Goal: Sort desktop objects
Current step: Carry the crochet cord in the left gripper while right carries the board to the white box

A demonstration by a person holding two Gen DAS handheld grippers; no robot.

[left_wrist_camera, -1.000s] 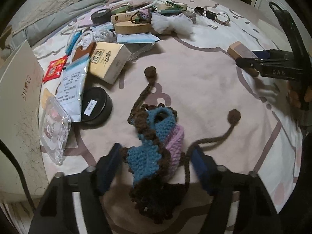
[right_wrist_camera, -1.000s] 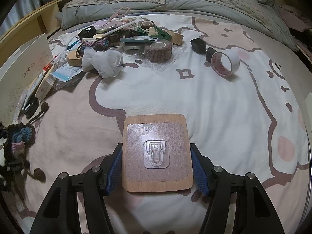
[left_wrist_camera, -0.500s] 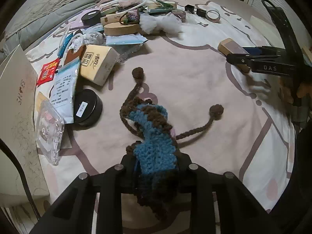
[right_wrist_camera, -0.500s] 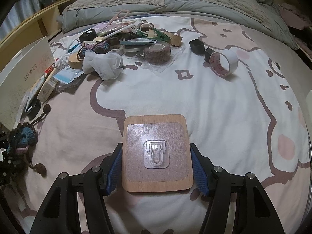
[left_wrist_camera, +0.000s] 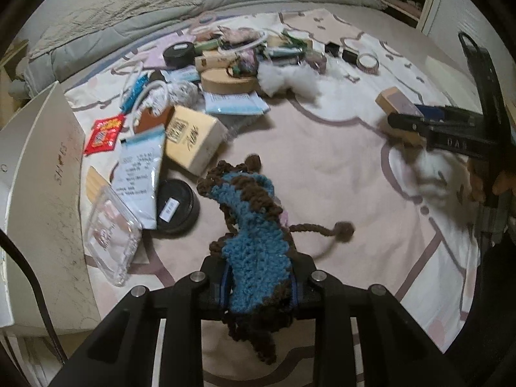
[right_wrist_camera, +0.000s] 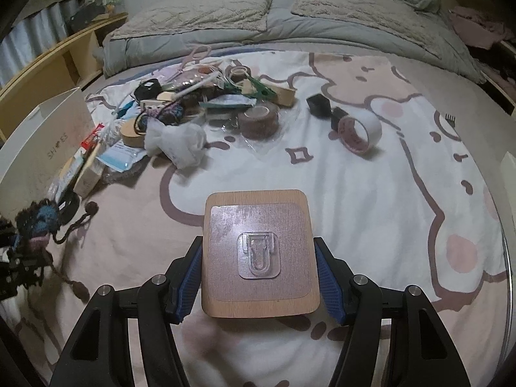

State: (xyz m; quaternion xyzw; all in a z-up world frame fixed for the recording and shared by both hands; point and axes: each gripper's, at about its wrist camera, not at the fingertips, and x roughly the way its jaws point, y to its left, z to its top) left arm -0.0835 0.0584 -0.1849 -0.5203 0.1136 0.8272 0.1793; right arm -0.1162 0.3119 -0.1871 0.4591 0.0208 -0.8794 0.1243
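Observation:
My left gripper (left_wrist_camera: 258, 285) is shut on a blue and brown crocheted pouch (left_wrist_camera: 251, 225) and holds it above the bedspread, its brown cords dangling. The pouch also shows at the left edge of the right wrist view (right_wrist_camera: 37, 222). My right gripper (right_wrist_camera: 258, 274) is shut on a square wooden block (right_wrist_camera: 258, 251) with a clear plastic hook stuck on top, held above the bedspread. The right gripper and its block also show in the left wrist view (left_wrist_camera: 400, 113) at the right.
A white shoe box (left_wrist_camera: 42, 193) stands at the left. Beside it lie a black round tin (left_wrist_camera: 175, 206), a cream box (left_wrist_camera: 193, 138), packets and a clear case. A heap of clutter (right_wrist_camera: 200, 106) and a tape roll (right_wrist_camera: 359, 130) lie farther back.
My left gripper closed on the crocheted pouch and lifted it off the bedspread, cords now swinging. The right gripper kept hold of the wooden block, nearly still.

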